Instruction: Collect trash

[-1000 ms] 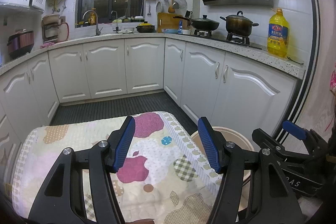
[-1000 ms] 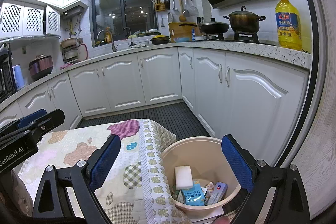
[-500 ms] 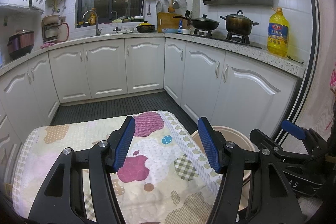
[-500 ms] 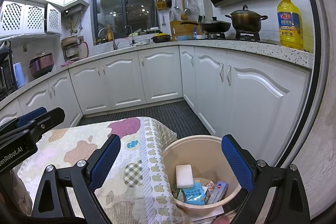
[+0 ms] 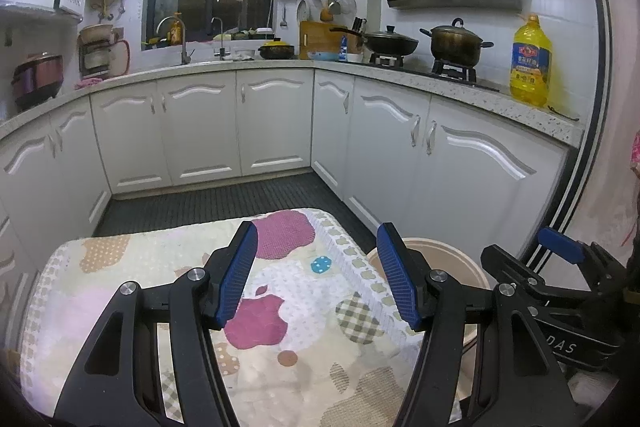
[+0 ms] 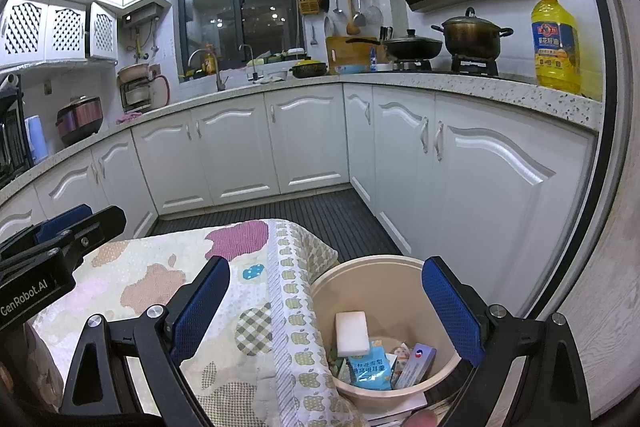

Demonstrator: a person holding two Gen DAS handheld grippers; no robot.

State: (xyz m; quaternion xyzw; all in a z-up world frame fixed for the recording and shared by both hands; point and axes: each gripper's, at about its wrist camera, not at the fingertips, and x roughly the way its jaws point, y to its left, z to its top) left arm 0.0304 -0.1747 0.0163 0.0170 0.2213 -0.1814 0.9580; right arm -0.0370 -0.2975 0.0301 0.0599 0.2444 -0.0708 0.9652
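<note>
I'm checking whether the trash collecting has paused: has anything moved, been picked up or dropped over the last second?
Nothing has visibly changed. The left gripper and right gripper hang open and empty over the patterned cloth and the beige bin. The white sponge and packets lie in the bin as before.

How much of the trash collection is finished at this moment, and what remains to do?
Done: the beige bin already holds a white sponge, a blue packet and a small box. In hand: nothing; the left tool and right tool are both open and hold nothing. Left: no trash shows on the patterned cloth, so collection looks complete, as far as these views reach.
</note>
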